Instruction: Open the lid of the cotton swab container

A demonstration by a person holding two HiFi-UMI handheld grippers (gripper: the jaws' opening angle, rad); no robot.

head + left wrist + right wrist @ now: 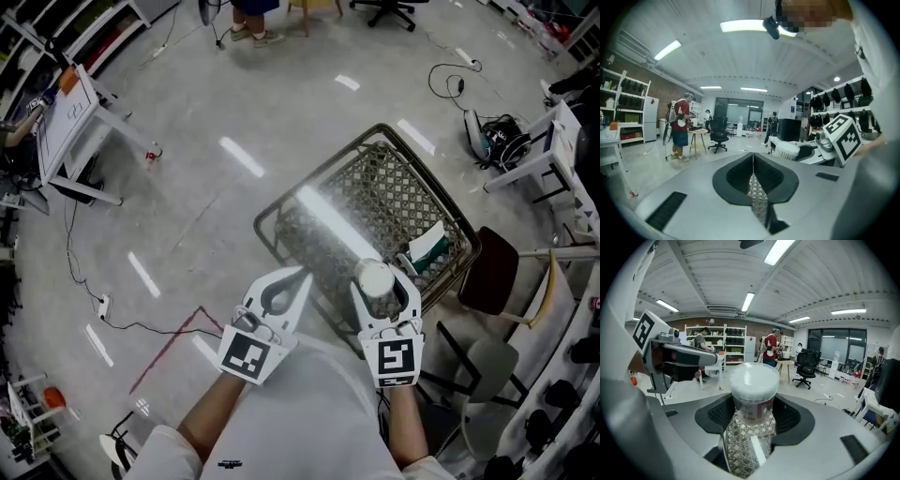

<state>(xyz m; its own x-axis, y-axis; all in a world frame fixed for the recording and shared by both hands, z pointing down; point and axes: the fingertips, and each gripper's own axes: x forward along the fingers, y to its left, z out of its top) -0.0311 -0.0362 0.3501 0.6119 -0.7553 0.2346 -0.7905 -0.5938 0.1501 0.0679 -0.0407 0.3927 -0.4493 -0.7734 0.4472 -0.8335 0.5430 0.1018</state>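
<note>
The cotton swab container (375, 278), a round tub with a white lid and a pink label, is gripped upright in my right gripper (384, 292), whose pads press on its sides. In the right gripper view the container (753, 385) fills the middle between the jaws of the right gripper (752, 411), and its lid is on. My left gripper (300, 277) is held beside it at the left, shut with nothing in it. In the left gripper view the left gripper (753, 161) has its jaws together, and the container (787, 151) shows at the right.
Under both grippers stands a wire mesh table (412, 202) with a green and white packet (429, 246) on it. A dark red chair (487, 272) stands to its right. A white table (70, 122) is at the far left. A person in a red top (680, 126) stands further off.
</note>
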